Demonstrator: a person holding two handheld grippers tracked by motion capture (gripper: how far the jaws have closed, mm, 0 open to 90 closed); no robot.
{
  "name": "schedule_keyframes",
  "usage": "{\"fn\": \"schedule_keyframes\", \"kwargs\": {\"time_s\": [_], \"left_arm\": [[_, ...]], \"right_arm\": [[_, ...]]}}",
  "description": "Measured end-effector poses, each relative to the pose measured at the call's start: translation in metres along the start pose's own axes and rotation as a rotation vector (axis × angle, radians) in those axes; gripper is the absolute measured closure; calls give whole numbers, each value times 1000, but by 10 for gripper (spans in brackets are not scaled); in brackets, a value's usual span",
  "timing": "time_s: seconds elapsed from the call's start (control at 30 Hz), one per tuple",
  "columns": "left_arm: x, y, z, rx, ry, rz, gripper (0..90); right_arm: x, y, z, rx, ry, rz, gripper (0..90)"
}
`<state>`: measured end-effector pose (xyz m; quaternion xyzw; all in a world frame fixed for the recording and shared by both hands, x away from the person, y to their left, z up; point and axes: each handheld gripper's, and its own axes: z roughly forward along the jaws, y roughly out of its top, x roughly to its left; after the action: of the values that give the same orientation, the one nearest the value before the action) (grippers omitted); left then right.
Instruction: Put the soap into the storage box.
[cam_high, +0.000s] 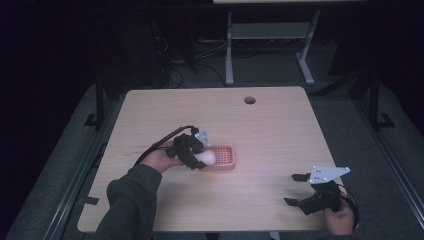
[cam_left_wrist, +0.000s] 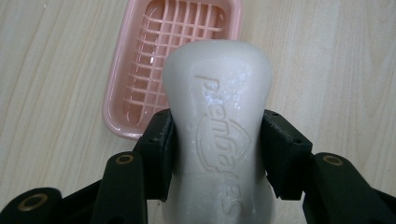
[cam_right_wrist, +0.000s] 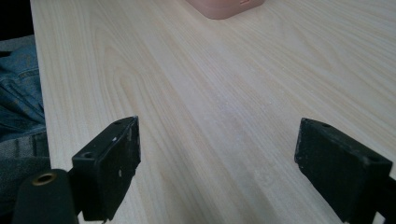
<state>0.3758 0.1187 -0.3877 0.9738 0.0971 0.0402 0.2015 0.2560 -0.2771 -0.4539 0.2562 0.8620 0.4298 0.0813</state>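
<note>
Soap (cam_left_wrist: 217, 126) lettering is resolved in left gripper view; long axis is pointed away along jaws, toward pink dish (cam_left_wrist: 140, 93). Left gripper (cam_high: 200, 155) is clamped on it; right gripper (cam_right_wrist: 217, 172) is held apart.

bare table (cam_high: 270, 125) all round, pink soap dish (cam_high: 226, 159) mid-table

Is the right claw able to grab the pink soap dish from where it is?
Probably yes. The right claw stands open with nothing in it, and bare table lies between it and the pink soap dish. But the left claw, holding the soap, crowds the dish's far side.
</note>
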Motion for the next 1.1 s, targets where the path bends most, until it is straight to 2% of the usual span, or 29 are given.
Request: {"fn": "schedule_keyframes", "kwargs": {"time_s": [0.8,1.1], "left_arm": [[14,20,9,-7,-6,4,493],[17,29,11,-6,-5,18,494]], "right_arm": [[-1,-1,-2,-12,2,-3,141],[-1,-1,-2,-11,1,1,141]]}}
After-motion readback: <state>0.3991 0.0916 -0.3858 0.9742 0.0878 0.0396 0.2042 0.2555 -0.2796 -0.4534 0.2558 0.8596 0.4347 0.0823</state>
